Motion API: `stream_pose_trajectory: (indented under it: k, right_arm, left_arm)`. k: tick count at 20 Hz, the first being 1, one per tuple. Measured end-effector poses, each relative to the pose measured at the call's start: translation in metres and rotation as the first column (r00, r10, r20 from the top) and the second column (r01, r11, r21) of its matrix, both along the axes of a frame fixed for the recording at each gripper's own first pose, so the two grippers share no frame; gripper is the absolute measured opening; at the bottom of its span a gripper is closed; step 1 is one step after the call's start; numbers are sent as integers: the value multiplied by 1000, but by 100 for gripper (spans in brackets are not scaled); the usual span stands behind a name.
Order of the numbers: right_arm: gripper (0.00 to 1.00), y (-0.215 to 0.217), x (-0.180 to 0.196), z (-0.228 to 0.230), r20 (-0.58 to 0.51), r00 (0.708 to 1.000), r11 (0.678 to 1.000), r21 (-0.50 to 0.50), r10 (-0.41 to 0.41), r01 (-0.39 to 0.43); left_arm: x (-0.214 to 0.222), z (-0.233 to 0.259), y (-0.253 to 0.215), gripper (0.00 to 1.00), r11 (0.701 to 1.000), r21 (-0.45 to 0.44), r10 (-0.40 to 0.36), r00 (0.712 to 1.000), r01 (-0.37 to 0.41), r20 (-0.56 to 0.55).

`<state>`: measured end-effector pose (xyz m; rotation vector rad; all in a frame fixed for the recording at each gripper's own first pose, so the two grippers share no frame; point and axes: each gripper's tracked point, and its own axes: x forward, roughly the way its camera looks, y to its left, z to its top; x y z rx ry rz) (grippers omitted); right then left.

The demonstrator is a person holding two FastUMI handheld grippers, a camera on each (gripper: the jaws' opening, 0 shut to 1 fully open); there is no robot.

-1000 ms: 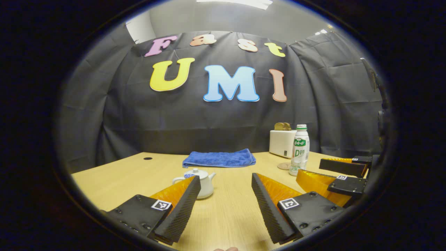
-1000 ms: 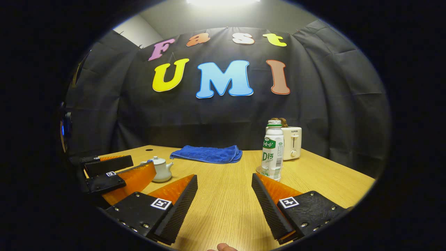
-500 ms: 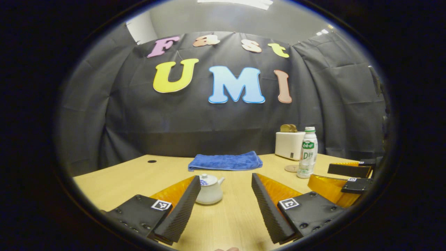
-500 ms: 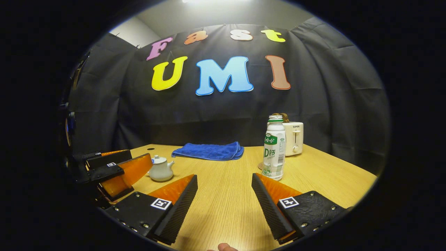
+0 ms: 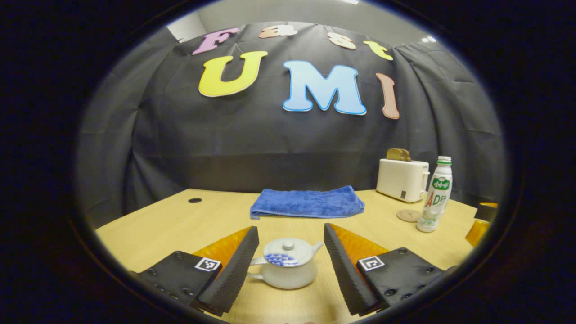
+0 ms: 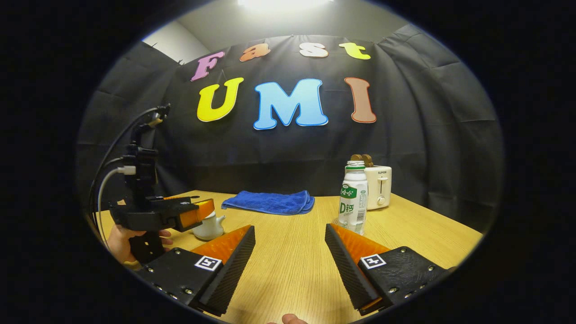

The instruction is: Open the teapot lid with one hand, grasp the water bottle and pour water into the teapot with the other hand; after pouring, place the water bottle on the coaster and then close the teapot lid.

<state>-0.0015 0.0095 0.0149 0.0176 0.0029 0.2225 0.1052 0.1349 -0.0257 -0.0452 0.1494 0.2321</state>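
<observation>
The teapot (image 5: 285, 269), lid on, sits on the tabletop (image 5: 180, 225) between the wide-open fingers of the left hand-held gripper (image 5: 288, 265), untouched. The water bottle (image 6: 353, 197) stands just ahead of the right hand-held gripper (image 6: 290, 265), which gapes empty. Beyond lies a blue towel (image 5: 308, 202).

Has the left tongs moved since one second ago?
Yes. Left tongs went forward over the table to the teapot, which sits between its open fingers.
</observation>
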Motion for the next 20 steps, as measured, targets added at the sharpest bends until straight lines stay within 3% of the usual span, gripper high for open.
stream_pose_trajectory:
  k: [4, 10, 12, 14, 16, 18, 20]
  right_arm:
    - [96, -6, 3, 2, -2, 1000, 1000, 27, -11, 11]
    - [96, -6, 2, 2, -9, 1000, 1000, 29, -9, 9]
    - [96, -6, 1, 4, -3, 1000, 1000, 27, -8, 8]
    - [96, -6, 1, 4, -3, 1000, 1000, 25, -7, 8]
    - [96, -7, 2, 2, -6, 1000, 1000, 22, -7, 7]
    - [96, -8, 4, 3, -3, 1000, 1000, 10, -9, 9]
    - [96, -9, 6, 7, 8, 1000, 1000, -4, -8, 8]
  left_arm:
    - [8, 4, 6, 94, 1000, -1, 2, 1000, -2, 15]
    - [14, -5, 7, 63, 1000, 29, 2, 999, -1, -33]
    - [20, -10, 12, 44, 999, 45, 20, 999, -18, -35]
    - [22, -5, 6, 41, 998, 66, -6, 999, 8, -35]
    - [19, -3, 6, 22, 996, 93, -5, 999, 9, -44]
    - [23, 5, 10, 14, 997, 78, -4, 1000, 6, -18]
    - [18, 15, 10, 14, 997, 71, -2, 1000, 2, 5]
